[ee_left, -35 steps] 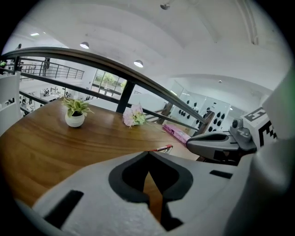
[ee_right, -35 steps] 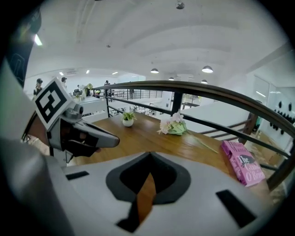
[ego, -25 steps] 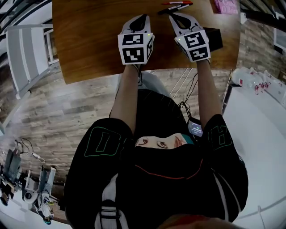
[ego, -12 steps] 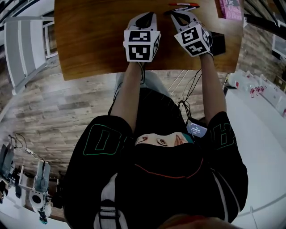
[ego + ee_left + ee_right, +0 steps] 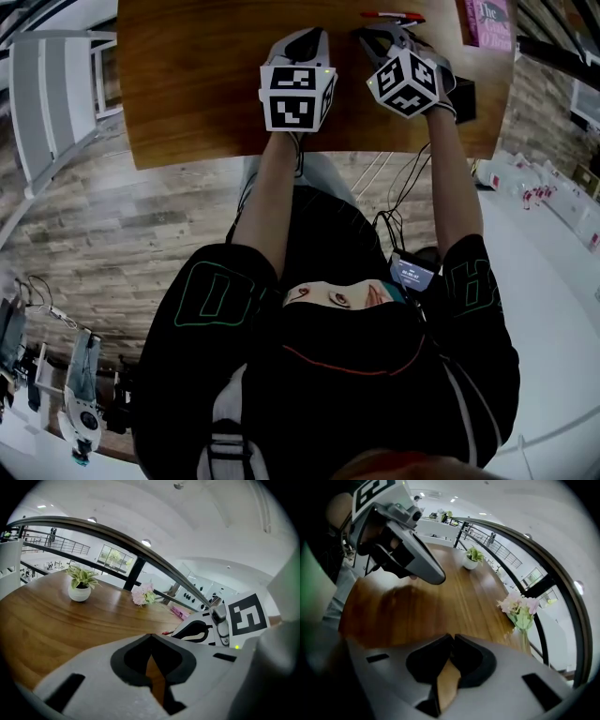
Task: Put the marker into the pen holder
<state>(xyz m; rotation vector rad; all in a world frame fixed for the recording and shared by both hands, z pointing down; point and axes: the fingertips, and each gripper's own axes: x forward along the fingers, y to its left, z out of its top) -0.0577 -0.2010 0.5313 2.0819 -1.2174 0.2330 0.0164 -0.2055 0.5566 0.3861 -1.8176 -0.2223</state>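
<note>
A red marker (image 5: 392,15) lies near the far edge of the brown wooden table (image 5: 197,84); the left gripper view shows only its tip (image 5: 167,632). My right gripper (image 5: 371,36) hovers just short of the marker, shut and holding nothing, its jaws (image 5: 452,638) meeting over bare wood. Beside it on the left, my left gripper (image 5: 306,34) is also shut and empty (image 5: 150,636). A black box-shaped object (image 5: 465,96) stands by the right gripper's right side; whether it is the pen holder I cannot tell.
A pink book (image 5: 489,19) lies at the table's far right corner. A small potted plant (image 5: 79,588) and pink flowers (image 5: 143,594) stand further along the table, with a railing behind them. A white chair (image 5: 52,103) stands left of the table.
The right gripper has moved toward the far edge and rolled, so its marker cube now stands on a corner. The left gripper shifted slightly right a second ago and has held still since.
</note>
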